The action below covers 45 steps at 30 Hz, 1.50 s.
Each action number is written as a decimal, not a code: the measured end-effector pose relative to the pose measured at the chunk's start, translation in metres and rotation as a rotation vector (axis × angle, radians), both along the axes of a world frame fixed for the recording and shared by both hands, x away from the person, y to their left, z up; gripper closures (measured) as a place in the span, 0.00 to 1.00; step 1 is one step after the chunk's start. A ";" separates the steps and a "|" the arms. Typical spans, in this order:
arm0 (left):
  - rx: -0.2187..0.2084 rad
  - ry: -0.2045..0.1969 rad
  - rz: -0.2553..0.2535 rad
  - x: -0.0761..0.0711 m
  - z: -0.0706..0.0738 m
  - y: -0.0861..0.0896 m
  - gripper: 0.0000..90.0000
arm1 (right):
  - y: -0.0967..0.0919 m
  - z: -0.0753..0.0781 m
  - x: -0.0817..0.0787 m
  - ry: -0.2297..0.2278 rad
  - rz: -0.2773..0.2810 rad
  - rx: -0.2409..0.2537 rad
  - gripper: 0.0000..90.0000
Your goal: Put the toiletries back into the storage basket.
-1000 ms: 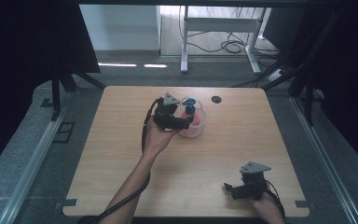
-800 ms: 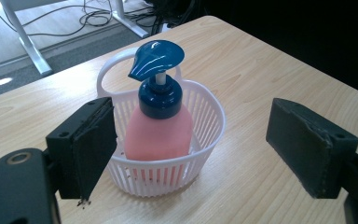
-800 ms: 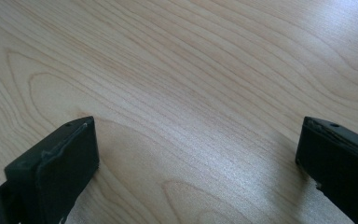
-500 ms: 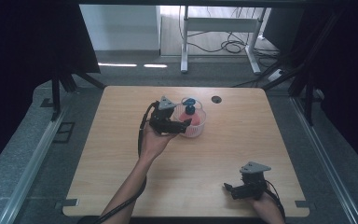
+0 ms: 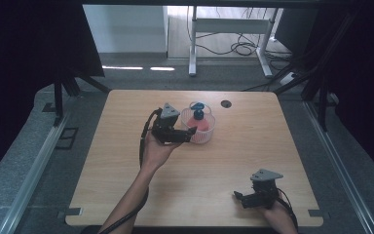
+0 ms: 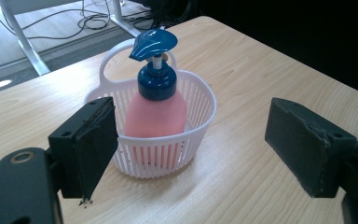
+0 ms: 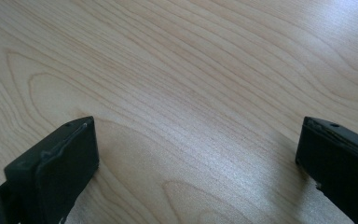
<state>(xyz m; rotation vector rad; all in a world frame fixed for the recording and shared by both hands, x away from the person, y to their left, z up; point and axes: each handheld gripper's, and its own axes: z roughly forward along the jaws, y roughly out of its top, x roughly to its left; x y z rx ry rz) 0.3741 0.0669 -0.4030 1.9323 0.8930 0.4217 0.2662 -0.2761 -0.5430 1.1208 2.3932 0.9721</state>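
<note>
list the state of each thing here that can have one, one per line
left gripper: open, jaws wide, empty, facing the basket
right gripper: open, empty, low over bare table
basket: upright on the table, holding the bottle
pump bottle: upright inside the basket, blue pump head on
table: wooden, bearing the basket

Wooden table [image 5: 253, 161], floor cables [image 5: 233, 48]

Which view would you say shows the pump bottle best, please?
The left gripper view: the bottle stands close, upright in the basket, pump and body plain. The high view gives it small and distant; the right gripper view faces the table.
</note>
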 end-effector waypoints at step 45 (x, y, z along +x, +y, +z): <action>-0.046 0.027 -0.010 -0.052 -0.023 0.042 0.19 | 0.000 0.000 0.000 -0.001 -0.003 0.003 0.00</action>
